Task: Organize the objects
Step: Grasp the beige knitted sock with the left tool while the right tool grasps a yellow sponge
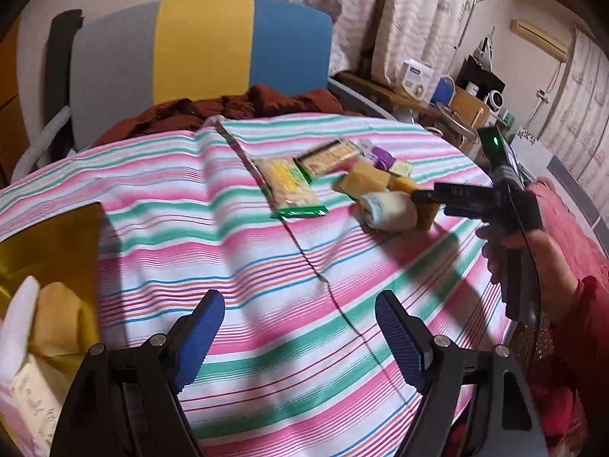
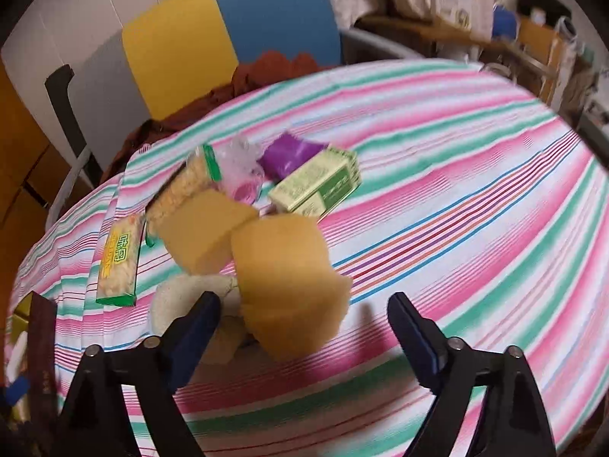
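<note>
now both hand-held grippers, left [image 1: 298, 327] and right [image 2: 304, 327], gape apart; sponges [image 2: 283, 282] at twelve o'clock of the right.

My snacks [image 1: 293, 186] lie clustered on the cloth [image 1: 266, 304] toward its far edge, the sponges [image 2: 274, 274] nearest me; a bag [image 1: 45, 266] sits at its left edge.

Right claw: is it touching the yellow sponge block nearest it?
Cannot tell. In the right wrist view, the open right claw frames the sponge block, but blur hides whether its left finger touches it.
</note>
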Tool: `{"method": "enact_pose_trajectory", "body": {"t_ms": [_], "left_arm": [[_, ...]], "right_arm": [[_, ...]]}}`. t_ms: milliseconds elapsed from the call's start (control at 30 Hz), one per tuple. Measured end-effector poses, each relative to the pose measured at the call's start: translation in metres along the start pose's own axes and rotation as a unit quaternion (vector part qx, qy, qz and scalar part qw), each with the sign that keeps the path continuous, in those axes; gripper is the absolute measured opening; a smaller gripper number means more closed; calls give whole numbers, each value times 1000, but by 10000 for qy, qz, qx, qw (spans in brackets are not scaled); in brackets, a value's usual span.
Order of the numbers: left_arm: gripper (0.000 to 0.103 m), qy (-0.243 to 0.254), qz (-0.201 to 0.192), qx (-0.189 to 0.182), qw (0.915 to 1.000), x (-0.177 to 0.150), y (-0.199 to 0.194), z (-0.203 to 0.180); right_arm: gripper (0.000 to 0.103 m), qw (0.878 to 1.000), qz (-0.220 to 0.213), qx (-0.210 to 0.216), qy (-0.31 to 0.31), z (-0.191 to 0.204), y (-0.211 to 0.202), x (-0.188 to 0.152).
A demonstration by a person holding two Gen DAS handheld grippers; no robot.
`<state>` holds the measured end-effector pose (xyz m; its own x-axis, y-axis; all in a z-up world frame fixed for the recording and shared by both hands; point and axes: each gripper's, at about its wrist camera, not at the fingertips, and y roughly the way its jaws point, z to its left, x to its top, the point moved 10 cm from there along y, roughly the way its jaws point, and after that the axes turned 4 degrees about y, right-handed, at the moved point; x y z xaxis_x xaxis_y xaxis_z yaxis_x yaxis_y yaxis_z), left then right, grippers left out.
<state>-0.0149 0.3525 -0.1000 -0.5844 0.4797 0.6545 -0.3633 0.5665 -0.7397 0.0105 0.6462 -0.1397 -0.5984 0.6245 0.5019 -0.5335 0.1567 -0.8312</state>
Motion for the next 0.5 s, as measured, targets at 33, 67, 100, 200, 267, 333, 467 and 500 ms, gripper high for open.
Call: {"method": "enact_pose_trajectory", "body": {"t_ms": [33,67,100,200,267,333,467,500], "left_arm": [[83,2,32,-26,10000,0,4,-4],[83,12,78,-53,10000,0,9,-7],[83,23,107,-70,9999,0,12,-10],[83,62,184,-146,9997,0,23,-21],[83,91,234,-189,9995,1,30,-28],[83,133,261,-233,9993,3,37,-36],[83,228,269,-297,9989,8,46,-50],[83,241,268,-293,9989,10,48,-52]], "right_arm": [[84,10000,2,47,33,2,2,1],[83,9999,6,112,56,3,3,3],[81,9999,16,148,60,4,4,3],[78,9997,52,205,115,5,7,2],[69,9993,93,320,139,9,7,0],[59,9989,120,422,133,12,6,-1],[53,9993,116,357,44,13,4,-2],[52,9992,118,369,70,12,3,-3]]}}
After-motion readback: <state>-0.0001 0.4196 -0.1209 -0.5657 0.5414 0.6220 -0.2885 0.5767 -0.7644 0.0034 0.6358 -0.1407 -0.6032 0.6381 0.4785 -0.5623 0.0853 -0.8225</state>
